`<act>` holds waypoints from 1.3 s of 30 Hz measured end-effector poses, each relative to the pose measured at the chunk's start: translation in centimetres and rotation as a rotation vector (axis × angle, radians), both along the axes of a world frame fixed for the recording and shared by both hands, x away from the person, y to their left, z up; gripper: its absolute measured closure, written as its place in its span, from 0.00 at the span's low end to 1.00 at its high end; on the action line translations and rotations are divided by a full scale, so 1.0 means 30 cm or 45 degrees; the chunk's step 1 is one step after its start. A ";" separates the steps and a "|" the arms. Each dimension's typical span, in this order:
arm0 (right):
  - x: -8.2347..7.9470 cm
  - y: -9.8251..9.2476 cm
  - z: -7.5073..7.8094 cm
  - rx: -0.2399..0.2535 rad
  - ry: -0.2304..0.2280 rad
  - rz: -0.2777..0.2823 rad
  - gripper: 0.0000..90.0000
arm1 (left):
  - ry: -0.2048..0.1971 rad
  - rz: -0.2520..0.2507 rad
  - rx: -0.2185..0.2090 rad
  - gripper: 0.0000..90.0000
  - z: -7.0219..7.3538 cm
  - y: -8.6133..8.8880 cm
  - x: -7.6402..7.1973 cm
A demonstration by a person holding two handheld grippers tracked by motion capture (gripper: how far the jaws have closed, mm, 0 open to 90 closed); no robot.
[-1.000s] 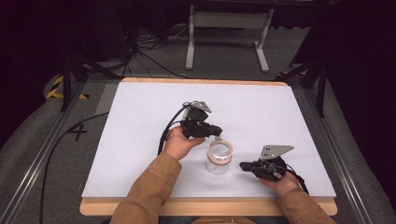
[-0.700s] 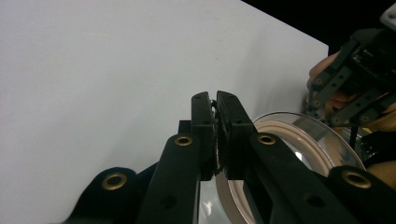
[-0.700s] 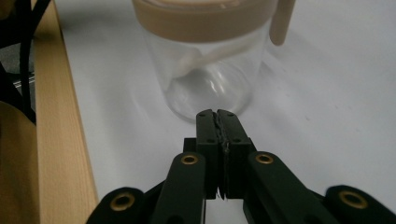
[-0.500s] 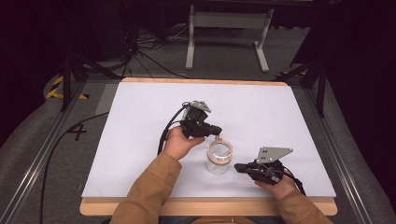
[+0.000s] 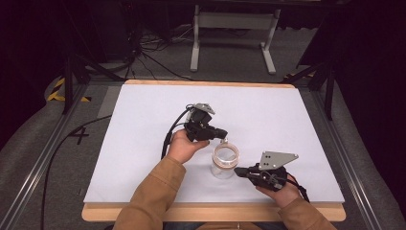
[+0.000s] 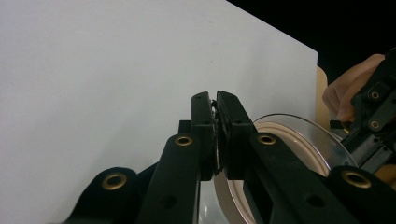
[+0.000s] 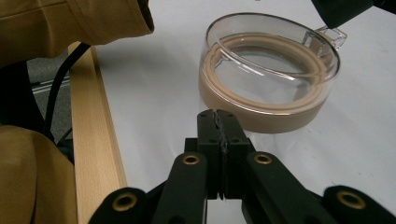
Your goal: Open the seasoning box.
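High view: a clear lidded jar [image 5: 225,160] is seen upright on the white tabletop [image 5: 143,124], between the left tool [image 5: 221,135] and right tool [image 5: 238,172].

Left gripper view: jaws clenched, possibly pinching the lid tab.

Right gripper view: jaws clenched, empty; lid [image 7: 271,60] judged still seated.

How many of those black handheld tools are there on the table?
2. The left tool is held just behind the clear jar, at its far rim. The right tool is held beside the jar's right side, near the table's front edge.
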State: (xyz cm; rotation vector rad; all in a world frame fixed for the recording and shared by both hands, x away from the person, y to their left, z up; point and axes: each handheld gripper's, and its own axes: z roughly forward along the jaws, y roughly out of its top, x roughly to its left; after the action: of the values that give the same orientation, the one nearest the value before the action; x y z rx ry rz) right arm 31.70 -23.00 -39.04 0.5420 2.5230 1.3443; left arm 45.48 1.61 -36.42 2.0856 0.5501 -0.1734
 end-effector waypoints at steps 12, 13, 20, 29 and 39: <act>-0.001 0.010 0.007 0.017 -0.001 -0.006 1.00 | 0.030 -0.003 -0.023 0.96 -0.008 0.002 0.009; 0.001 0.010 0.010 0.024 -0.004 -0.008 1.00 | 0.033 0.001 -0.025 0.96 -0.008 0.001 0.008; 0.011 0.020 0.014 0.041 0.016 -0.025 1.00 | 0.038 -0.003 -0.024 0.96 -0.009 0.003 0.010; 0.018 0.016 0.017 0.071 0.033 -0.042 1.00 | 0.041 -0.003 -0.024 0.96 -0.009 0.003 0.012; 0.020 0.020 0.023 0.073 0.020 -0.031 1.00 | -0.043 0.091 0.010 0.88 0.022 0.046 -0.007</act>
State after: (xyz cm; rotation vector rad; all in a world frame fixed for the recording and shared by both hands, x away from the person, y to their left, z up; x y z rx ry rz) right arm 32.30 -22.40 -38.36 0.5950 2.4890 1.4127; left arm 45.26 2.98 -35.77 2.0694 0.6048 -0.0944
